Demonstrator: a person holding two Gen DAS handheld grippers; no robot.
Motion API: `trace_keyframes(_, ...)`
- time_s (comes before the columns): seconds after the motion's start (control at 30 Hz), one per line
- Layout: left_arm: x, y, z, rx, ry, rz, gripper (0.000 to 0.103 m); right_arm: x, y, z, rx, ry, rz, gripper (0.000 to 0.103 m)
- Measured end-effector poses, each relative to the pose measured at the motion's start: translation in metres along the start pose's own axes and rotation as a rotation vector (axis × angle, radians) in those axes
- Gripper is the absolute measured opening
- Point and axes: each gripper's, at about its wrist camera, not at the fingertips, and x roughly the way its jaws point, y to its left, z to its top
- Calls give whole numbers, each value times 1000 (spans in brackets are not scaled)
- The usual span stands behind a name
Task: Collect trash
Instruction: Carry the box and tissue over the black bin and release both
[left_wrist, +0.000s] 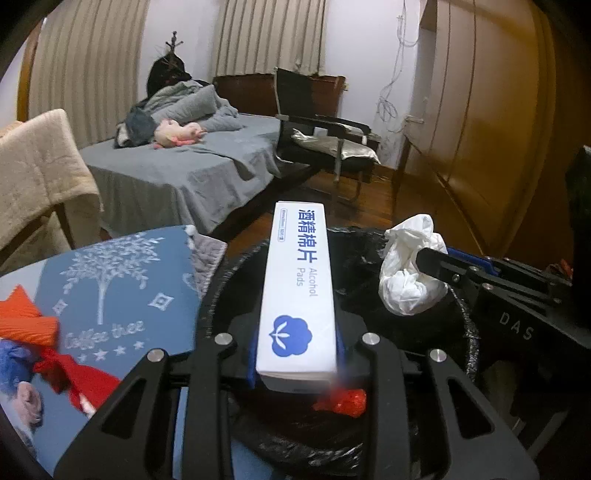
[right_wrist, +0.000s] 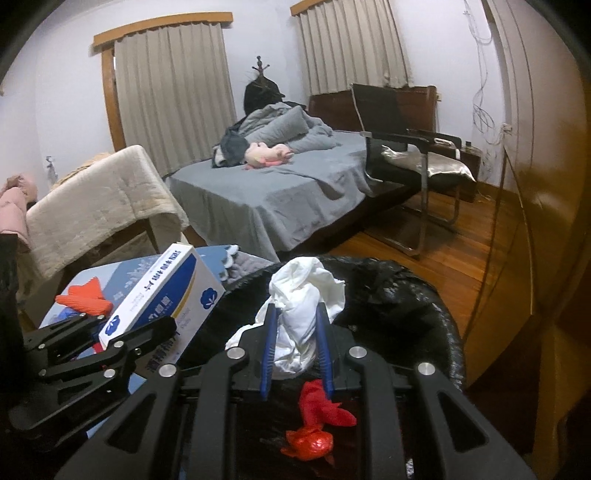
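My left gripper (left_wrist: 297, 347) is shut on a long white alcohol-pads box (left_wrist: 299, 288), which lies lengthwise between its blue pads above the black-bagged trash bin (left_wrist: 369, 240). To the right, my right gripper (left_wrist: 424, 266) is shut on a crumpled white wad (left_wrist: 406, 266). In the right wrist view the right gripper (right_wrist: 295, 314) pinches that wad (right_wrist: 303, 291) between blue pads over the bin (right_wrist: 406, 295). The left gripper (right_wrist: 140, 328) with the box (right_wrist: 162, 295) is at the left. Red wrappers (right_wrist: 314, 406) lie inside the bin.
A table with a blue tree-print cloth (left_wrist: 122, 288) and orange items (left_wrist: 26, 321) stands left of the bin. Beyond are a grey bed (left_wrist: 184, 166), a black chair (left_wrist: 325, 140), a blanket-draped armchair (right_wrist: 96, 206) and a wooden wardrobe (left_wrist: 480, 110).
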Motion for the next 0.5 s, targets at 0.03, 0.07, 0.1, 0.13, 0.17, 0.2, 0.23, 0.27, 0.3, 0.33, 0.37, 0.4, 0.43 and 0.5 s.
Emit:
trace_keyframes(0.03, 1, -1, -1, 2, -1, 1, 31, 1, -2, 0, 3, 4, -4, 21)
trace_keyframes(0.07, 2, -2, -2, 3, -3, -1, 31, 2, -5, -2, 6, 10, -11, 22)
trace_keyframes(0.1, 2, -1, -2, 0, -3, -5, 32, 4, -6, -3, 7, 13, -16, 26)
trace_keyframes(0.13, 2, 1, -2, -5, -3, -6, 38, 4, -8, -4, 9, 15, -24, 26)
trace_keyframes(0.17, 1, 4, -3, -11, -7, -5, 45, 5, -10, -5, 14, 16, -34, 30)
trace_keyframes(0.2, 1, 6, -2, -14, -10, 0, 47, 6, -11, -5, 17, 18, -37, 37)
trace_keyframes(0.23, -1, 7, -3, -15, -12, 5, 49, 6, -12, -5, 19, 18, -42, 42)
trace_keyframes(0.27, -3, 11, -3, -19, -15, 12, 53, 6, -13, -5, 22, 12, -51, 51)
trace_keyframes(0.3, -5, 13, -3, -22, -18, 18, 56, 5, -12, -4, 23, 8, -54, 60)
trace_keyframes(0.33, -8, 16, -4, -25, -27, 31, 61, 5, -13, -4, 22, 3, -58, 67)
trace_keyframes(0.37, -10, 19, -3, -25, -34, 42, 66, 3, -11, -3, 18, -4, -64, 79)
trace_keyframes(0.4, -15, 23, -4, -25, -43, 58, 68, 2, -9, -2, 16, -9, -69, 91)
trace_keyframes(0.43, -18, 27, -5, -24, -48, 76, 74, 2, -8, -1, 14, -13, -73, 96)
trace_keyframes(0.5, -25, 36, -5, -26, -59, 104, 79, 1, -2, 1, 12, -20, -68, 98)
